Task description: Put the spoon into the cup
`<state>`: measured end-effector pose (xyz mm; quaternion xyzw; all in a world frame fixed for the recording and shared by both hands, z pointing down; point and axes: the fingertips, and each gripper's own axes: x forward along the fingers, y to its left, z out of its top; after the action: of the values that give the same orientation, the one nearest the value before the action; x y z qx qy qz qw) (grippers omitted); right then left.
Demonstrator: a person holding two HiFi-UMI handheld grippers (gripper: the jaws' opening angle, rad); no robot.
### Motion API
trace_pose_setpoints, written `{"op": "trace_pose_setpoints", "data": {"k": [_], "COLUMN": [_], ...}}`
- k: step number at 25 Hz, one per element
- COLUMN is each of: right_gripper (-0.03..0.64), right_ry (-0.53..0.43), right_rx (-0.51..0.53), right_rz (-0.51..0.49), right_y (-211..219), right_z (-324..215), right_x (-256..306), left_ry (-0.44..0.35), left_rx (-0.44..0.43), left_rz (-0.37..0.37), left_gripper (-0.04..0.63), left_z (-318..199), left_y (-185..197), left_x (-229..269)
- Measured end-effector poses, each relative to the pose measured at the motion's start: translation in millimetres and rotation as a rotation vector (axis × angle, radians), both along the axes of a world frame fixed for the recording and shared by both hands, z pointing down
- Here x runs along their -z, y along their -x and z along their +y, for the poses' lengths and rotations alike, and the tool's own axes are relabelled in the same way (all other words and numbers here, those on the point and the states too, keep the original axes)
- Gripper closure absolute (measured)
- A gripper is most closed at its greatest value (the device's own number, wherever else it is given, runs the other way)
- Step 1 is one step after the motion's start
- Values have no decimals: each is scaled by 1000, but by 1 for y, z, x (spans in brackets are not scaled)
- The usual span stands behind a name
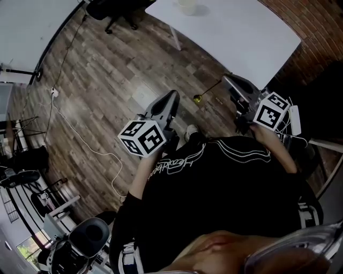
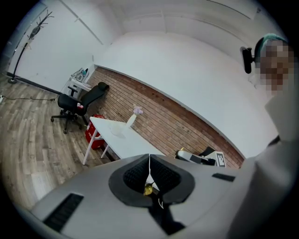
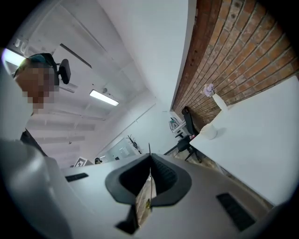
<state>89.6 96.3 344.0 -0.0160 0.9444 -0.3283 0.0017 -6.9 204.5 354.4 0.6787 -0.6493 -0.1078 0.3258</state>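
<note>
Open wood floor (image 1: 107, 80) lies between the person and the white table (image 1: 236, 37). Table's near edge runs diagonal, brick wall (image 1: 316, 27) close on its right. Cup (image 1: 187, 5) sits on the table's far part, well apart from both tools. Both arms held out front. Right gripper (image 1: 229, 80) rolled sideways, jaws clamped on spoon (image 1: 211, 87), gold bowl pointing left. Left gripper (image 1: 172, 97) jaws together.

Left tool (image 1: 172, 96) held out forward, jaws closed, right tool (image 1: 228, 79) rolled sideways, jaws pinched on the spoon (image 1: 197, 98)
</note>
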Motion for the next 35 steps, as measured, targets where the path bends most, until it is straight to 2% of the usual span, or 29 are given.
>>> {"op": "trace_pose_setpoints", "data": {"k": [5, 12, 23, 30, 35], "right_gripper": [617, 617, 617, 617, 618], "right_ry": [-20, -24, -38, -99, -126], "right_rx": [-26, -49, -109, -136, -178], "right_rz": [-7, -19, -5, -14, -17], "right_y": [61, 114, 204, 243, 246], "right_z": [-18, -58, -206, -301, -320], "right_x": [11, 8, -1, 8, 19], "left_ry": [-11, -14, 4, -17, -41], "left_rx": [-20, -41, -99, -135, -159], "left_rz": [1, 5, 19, 5, 28], "left_gripper": [588, 588, 588, 588, 588], "left_z": [-15, -56, -208, -306, -321], "left_y": [66, 120, 213, 254, 254], "left_x": [8, 4, -3, 1, 6]}}
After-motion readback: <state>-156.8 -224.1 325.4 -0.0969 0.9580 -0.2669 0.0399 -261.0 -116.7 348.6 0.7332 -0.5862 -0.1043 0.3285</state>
